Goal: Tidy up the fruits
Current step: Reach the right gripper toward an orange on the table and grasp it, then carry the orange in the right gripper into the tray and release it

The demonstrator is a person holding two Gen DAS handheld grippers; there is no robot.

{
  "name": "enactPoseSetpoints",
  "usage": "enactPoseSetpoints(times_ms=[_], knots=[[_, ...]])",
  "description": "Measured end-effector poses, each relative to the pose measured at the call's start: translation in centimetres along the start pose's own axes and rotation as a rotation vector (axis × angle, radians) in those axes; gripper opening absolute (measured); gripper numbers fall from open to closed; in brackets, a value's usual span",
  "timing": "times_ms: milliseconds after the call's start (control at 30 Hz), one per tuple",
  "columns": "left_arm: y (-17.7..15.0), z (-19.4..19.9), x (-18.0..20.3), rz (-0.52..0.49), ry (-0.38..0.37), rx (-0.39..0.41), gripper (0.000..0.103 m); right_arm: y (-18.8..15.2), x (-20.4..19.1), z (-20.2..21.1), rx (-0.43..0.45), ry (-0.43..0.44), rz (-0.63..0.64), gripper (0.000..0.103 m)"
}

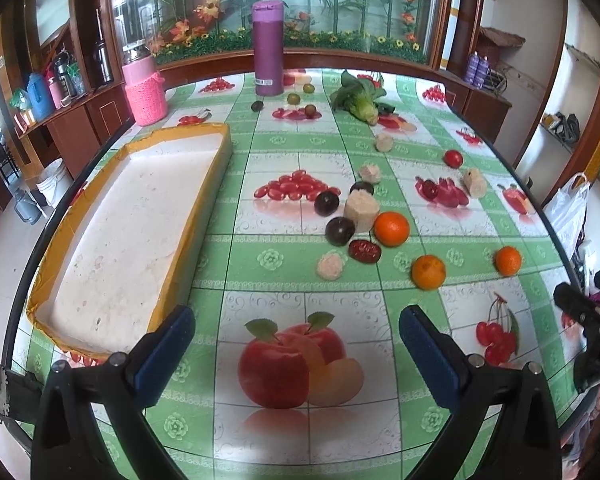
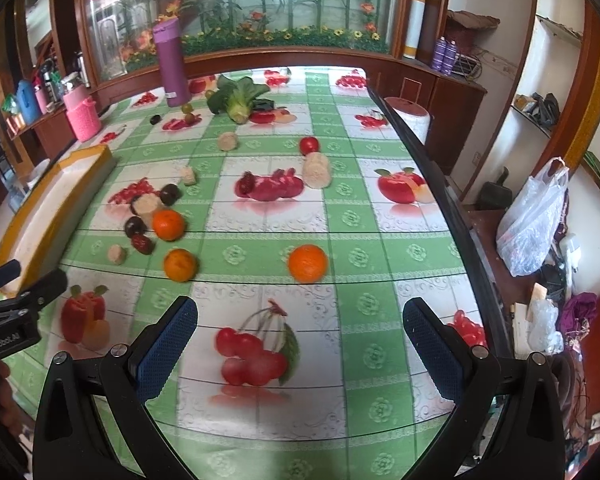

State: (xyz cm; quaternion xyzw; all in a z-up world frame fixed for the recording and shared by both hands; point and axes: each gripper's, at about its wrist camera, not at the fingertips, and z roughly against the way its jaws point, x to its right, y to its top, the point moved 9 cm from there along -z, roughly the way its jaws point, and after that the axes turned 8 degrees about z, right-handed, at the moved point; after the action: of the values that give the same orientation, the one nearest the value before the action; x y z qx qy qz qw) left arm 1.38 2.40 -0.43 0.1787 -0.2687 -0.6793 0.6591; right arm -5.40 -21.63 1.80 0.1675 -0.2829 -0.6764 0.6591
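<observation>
The right gripper (image 2: 300, 344) hangs low over the table's near edge, jaws spread wide and empty, likely lining up on the nearest orange (image 2: 308, 263) just ahead between its fingers. The left gripper (image 1: 296, 344) is likewise agape with nothing in it, beside the empty foam tray (image 1: 196, 216), which probably waits to collect the scattered fruit.

Three oranges (image 1: 391, 228), three dark plums (image 1: 327, 203)
</observation>
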Motion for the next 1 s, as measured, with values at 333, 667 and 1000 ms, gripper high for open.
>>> enactPoseSetpoints(times_ms=[333,667,1000], knots=[[-1.5,-0.8,0.9,-0.08,0.001,-0.055,0.103,0.9,0.9,-6.0,-0.098,0.056,-0.022,0.103],[-1.5,-1.5,1.4,-0.081,-0.014,-0.094,0.103,1.1,0.5,-10.4,-0.167,0.112,0.006,0.054],[-1.4,-2.9,6.0,-0.086,-0.134,-0.169,0.089,1.1,0.4,-8.6,-0.1,0.156,0.04,0.035]])
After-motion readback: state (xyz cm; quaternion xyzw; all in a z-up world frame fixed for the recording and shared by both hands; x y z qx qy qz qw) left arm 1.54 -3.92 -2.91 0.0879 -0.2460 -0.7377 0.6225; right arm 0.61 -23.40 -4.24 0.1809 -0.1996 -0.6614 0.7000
